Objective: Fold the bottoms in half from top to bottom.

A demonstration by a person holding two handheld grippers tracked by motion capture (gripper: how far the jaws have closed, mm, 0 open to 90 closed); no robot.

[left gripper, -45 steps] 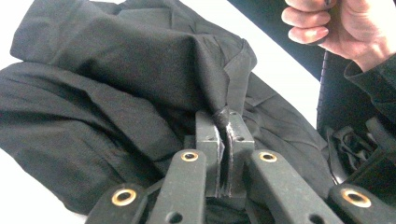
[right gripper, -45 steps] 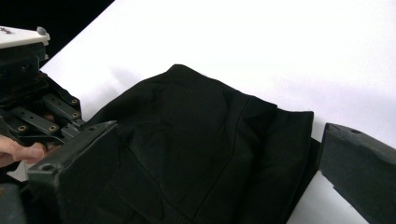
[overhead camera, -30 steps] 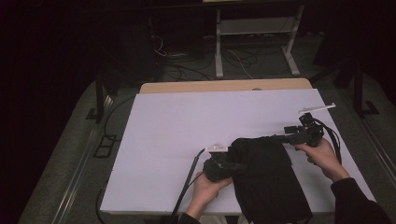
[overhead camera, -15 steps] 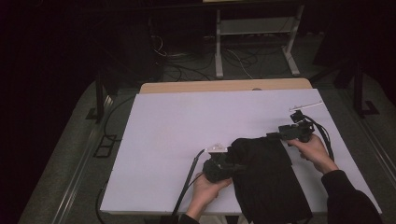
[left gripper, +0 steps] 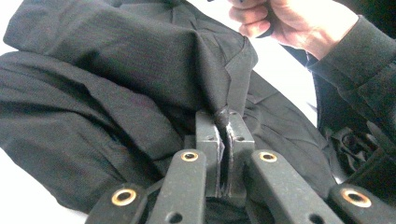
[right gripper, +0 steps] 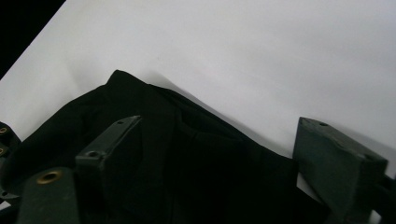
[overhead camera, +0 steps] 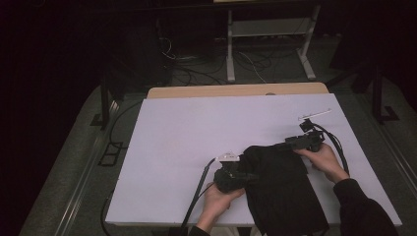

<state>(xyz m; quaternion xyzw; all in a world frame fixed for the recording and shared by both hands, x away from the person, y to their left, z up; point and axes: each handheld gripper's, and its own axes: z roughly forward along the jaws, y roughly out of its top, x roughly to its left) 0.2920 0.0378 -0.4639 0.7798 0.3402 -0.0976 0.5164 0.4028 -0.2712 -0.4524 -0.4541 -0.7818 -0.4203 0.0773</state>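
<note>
On the white table (overhead camera: pixel 187 137), left claw (left gripper: pixel 226 122) clenches unlabelled black garment (overhead camera: pixel 280 187); right claw (right gripper: pixel 210 154), just closing, straddles it ungripped

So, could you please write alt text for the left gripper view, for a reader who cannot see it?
The left gripper, jaws shut, pinches a raised fold of a black garment that lies crumpled on a white table. At the upper right, the person's other hand, in a dark sleeve, reaches toward the cloth.

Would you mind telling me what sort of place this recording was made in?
Probably a lab or workshop set up for recording: a white-covered table in a dark room, loose cables on the floor, and a metal stand behind.
</note>
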